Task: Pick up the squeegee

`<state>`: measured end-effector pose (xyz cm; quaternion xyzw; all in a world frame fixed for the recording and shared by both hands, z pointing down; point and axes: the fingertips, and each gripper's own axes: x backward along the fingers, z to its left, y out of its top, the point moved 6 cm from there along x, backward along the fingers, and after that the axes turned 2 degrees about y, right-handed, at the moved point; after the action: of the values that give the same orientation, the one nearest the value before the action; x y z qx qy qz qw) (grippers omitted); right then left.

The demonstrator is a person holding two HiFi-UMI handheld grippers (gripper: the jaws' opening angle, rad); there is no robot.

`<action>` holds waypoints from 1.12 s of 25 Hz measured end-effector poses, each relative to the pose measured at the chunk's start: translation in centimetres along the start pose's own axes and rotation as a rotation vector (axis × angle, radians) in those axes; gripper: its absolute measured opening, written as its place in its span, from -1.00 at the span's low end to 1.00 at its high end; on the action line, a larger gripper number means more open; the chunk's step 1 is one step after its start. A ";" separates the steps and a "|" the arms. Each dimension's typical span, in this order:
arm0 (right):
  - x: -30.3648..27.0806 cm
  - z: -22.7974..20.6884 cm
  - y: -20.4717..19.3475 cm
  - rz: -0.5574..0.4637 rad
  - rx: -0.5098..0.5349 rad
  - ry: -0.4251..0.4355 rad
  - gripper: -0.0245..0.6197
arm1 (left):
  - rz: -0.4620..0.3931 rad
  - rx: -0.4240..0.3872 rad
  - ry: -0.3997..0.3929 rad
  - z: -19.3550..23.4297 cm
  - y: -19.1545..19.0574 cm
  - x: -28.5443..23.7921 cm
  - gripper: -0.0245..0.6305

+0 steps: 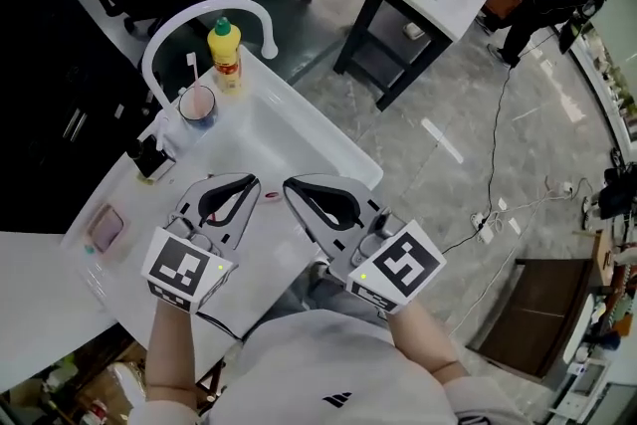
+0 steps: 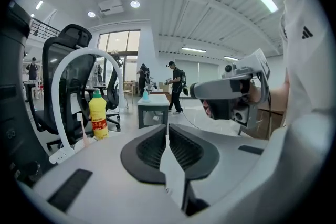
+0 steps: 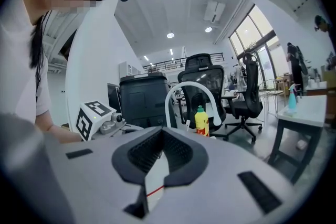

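1. Jaws first: your left gripper has its jaws together at the tips with nothing between them. Your right gripper is closed and empty in the same way. Both hover side by side over the white table, on your side of the yellow bottle, with their tips pointing roughly toward it.
2. Squeegee: no view shows a thing you can call a squeegee with certainty. The likeliest candidate is the small dark object standing at the table's edge. It is nearer you than the yellow bottle and off to the bottle's left, past the cup that sits just beside the bottle. It is too small and dark to be sure of, and neither gripper view shows it.
3. Direction: if that is the tool, it lies to the left of your left gripper's tips and slightly beyond them, clearly apart. Your left hand is the nearer one; the right gripper would have to cross over the left.
4. Long axis: you cannot read it from here. Judge it as you close in, and come across the handle, not along it.
5. Before reaching: part the jaws first. Closed tips would only push the object toward the edge, or toward the pink dish, which lies further from the bottle on that same left side.
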<state>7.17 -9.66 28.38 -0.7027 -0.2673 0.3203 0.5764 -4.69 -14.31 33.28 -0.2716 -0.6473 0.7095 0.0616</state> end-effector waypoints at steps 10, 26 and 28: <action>-2.1 -0.3 -1.5 0.046 -0.040 -0.037 -0.90 | 0.163 -0.033 -0.136 2.0 -5.7 -2.7 -0.74; -2.6 -1.8 -3.6 0.113 -0.079 -0.121 -0.90 | 0.430 -0.069 -0.303 3.6 -17.4 -8.1 -0.68; -2.5 -2.0 -3.8 0.121 -0.084 -0.129 -0.90 | 0.461 -0.083 -0.326 3.5 -18.5 -8.5 -0.68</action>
<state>6.98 -12.08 32.72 -0.7191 -0.2741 0.3877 0.5074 -3.98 -18.33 53.51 -0.2965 -0.5983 0.7120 -0.2173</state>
